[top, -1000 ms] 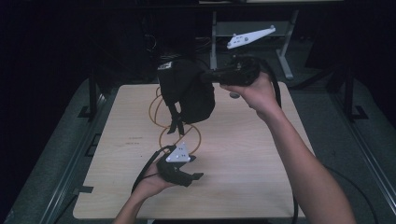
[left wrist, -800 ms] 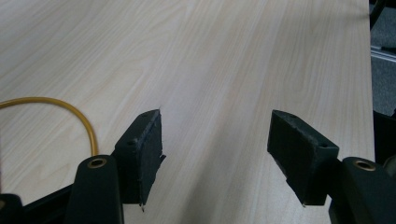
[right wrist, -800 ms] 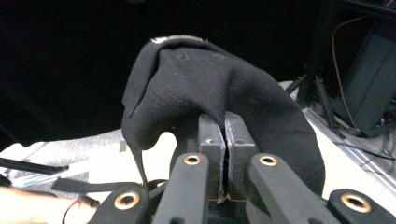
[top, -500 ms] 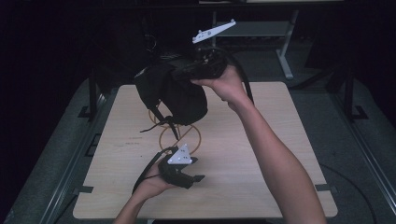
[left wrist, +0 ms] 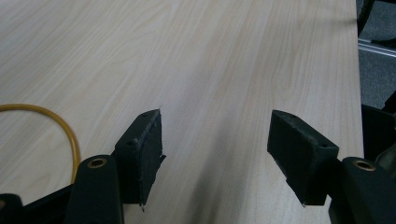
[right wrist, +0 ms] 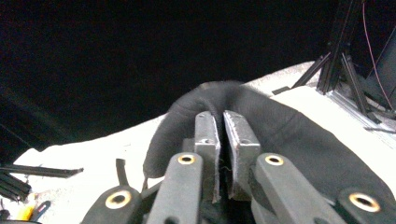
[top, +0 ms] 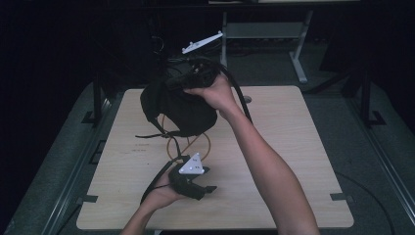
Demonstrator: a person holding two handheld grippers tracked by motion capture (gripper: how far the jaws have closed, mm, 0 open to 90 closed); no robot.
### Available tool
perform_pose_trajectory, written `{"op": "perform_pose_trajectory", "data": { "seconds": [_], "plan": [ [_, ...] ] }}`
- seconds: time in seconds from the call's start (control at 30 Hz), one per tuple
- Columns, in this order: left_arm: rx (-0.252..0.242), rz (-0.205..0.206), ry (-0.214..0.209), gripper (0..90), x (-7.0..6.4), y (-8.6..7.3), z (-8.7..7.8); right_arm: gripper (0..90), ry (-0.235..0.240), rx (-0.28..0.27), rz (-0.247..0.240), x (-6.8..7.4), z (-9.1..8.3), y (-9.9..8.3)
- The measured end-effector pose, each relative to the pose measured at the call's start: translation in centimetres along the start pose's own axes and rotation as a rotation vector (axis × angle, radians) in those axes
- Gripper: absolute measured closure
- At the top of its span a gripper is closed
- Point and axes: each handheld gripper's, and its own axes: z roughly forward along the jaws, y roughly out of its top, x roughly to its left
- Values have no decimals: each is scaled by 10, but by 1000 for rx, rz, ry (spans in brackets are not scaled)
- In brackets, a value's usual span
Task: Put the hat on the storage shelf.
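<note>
Black fabric bag [top: 178, 105] hangs above the far half of the wooden table [top: 293, 147], pinched in my right gripper [right wrist: 223, 122]. My left gripper [left wrist: 215, 140], jaws spread wide and empty, rests low over the table's near edge beside a yellow cord [left wrist: 60, 126].

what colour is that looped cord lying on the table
Yellow-orange. The looped cord shows best in the high view.

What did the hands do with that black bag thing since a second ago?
The right gripper carried the black cloth bag leftward over the table, lifted clear of it, jaws shut on its fabric throughout. The left gripper stayed low near the front edge, jaws open and holding nothing. The yellow cord kept its place under the bag.
</note>
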Motion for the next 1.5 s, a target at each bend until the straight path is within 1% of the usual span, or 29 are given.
{"op": "perform_pose_trajectory", "data": {
  "seconds": [0.03, 0.07, 0.1, 0.13, 0.17, 0.2, 0.27, 0.37, 0.43, 0.57, 0.67, 0.8, 0.93, 1.07, 1.3, 1.37, 1.5],
  "plan": [
    [2, 2, 0, 353, -1, 0, 1, 792, -4, 10, 1, 0, 4, -1],
    [2, 3, 0, 353, -2, 0, 1, 716, -15, 12, 1, 0, 7, -1],
    [2, 5, -2, 353, -2, 0, 1, 700, -19, 17, 12, 1, 10, -2],
    [0, 7, -4, 354, -3, -1, 1, 666, -20, 25, 6, 1, 10, -2],
    [-1, 6, -2, 353, -3, -1, 1, 613, -31, 30, -3, 2, 10, -3],
    [1, 6, -1, 354, -3, -1, 1, 577, -51, 20, -14, 3, 9, -4],
    [5, 9, 2, 353, -4, -2, 1, 543, -46, 11, -13, 4, 5, -7],
    [0, 5, 3, 353, -3, -2, 1, 488, -39, 23, -4, 4, -2, -12],
    [2, 10, 8, 353, -3, -2, 0, 471, -44, 16, -1, 2, -8, -15],
    [-7, -6, 16, 352, -2, -4, 1, 445, -42, -14, 0, 0, -19, -23],
    [-7, -3, 13, 352, -2, -4, 1, 411, -40, 4, 9, -3, -25, -29],
    [-6, 2, 7, 345, -3, -4, 2, 390, -39, -6, 15, -4, -34, -40],
    [-2, 1, 4, 345, -4, -4, 4, 365, -38, -19, 31, -7, -43, -49],
    [3, 7, 5, 343, -5, -4, 5, 346, -30, -11, 38, -8, -48, -55],
    [8, 6, 6, 343, -6, -3, 7, 326, -30, -13, 38, -9, -59, -65],
    [7, 0, 6, 343, -7, -3, 8, 322, -26, -17, 38, -9, -62, -70],
    [7, 4, 6, 339, -7, -3, 9, 310, -28, -22, 45, -10, -70, -80]
  ]
}}
